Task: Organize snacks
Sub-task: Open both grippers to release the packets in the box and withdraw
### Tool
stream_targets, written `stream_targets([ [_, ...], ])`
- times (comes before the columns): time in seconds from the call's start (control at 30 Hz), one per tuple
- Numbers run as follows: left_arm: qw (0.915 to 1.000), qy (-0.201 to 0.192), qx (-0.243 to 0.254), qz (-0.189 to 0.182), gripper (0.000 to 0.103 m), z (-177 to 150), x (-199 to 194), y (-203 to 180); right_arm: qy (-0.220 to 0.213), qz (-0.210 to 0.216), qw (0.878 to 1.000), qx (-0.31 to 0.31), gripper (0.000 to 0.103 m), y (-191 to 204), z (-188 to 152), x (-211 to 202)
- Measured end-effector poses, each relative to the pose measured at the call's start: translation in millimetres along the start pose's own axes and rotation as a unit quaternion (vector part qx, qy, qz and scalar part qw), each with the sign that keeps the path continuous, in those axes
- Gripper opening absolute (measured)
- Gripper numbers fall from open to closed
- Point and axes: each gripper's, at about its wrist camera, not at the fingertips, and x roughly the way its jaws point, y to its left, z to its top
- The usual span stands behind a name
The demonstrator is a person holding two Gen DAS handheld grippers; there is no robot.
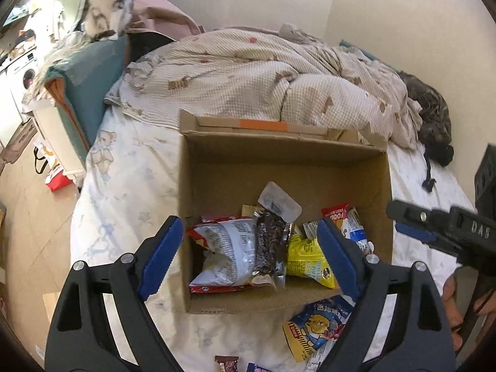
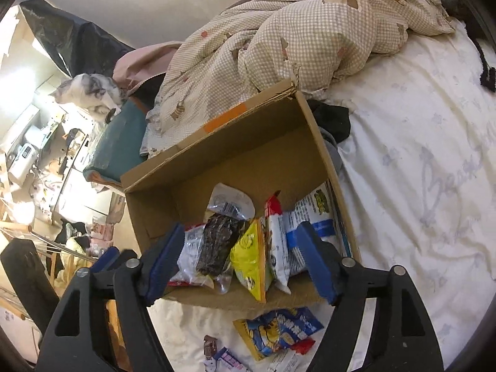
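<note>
Brown cardboard box (image 1: 310, 167) with an orange tape strip (image 1: 263, 125), yellow snack bag (image 1: 305, 257), red-and-white printed bag (image 1: 226, 248), beige checked quilt (image 1: 248, 71), pale sheet (image 1: 130, 186) with faint, possibly blue, star prints, blue gripper pads (image 1: 161, 257).

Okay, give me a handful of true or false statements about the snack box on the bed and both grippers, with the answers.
1. The box stands on a bed. True.
2. The box holds no snacks. False: several packets lie inside, a yellow packet among them.
3. Both the left gripper and right gripper are open. True.
4. The blue packet lies inside the box. False: it lies on the bed, outside.
</note>
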Motion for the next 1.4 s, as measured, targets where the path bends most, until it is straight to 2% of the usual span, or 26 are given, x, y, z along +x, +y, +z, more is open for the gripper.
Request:
stream_targets([
  [0.2, 0.9998, -0.013, -0.011, -0.001, 0.087, -1, -25, 10, -0.003, 0.008, 1.000, -0.020, 0.084, 10, -16, -20],
  [0.27, 0.9997, -0.016, -0.019, -0.001, 0.100, -6, -34, 13, -0.011, 0.005, 1.000, -0.023, 0.086, 12, -22, -28],
  [0.3, 0.9996, -0.015, -0.025, -0.004, 0.103, -9, -37, 15, -0.012, 0.005, 1.000, -0.022, 0.087, 12, -24, -30],
  [0.4, 0.9995, -0.010, -0.030, -0.009, 0.103, -16, -46, 18, -0.013, 0.002, 1.000, -0.020, 0.088, 11, -33, -37],
  [0.73, 0.9990, -0.001, -0.044, 0.012, 0.103, -42, -69, 30, -0.005, -0.011, 1.000, -0.018, 0.088, 8, -63, -51],
  [1.13, 0.9977, 0.029, -0.059, 0.017, 0.103, -78, -85, 39, 0.013, -0.014, 1.000, -0.007, 0.088, 3, -91, -56],
  [1.4, 0.9935, 0.070, -0.086, 0.028, 0.103, -105, -83, 46, 0.025, -0.021, 0.999, -0.003, 0.088, 1, -108, -55],
])
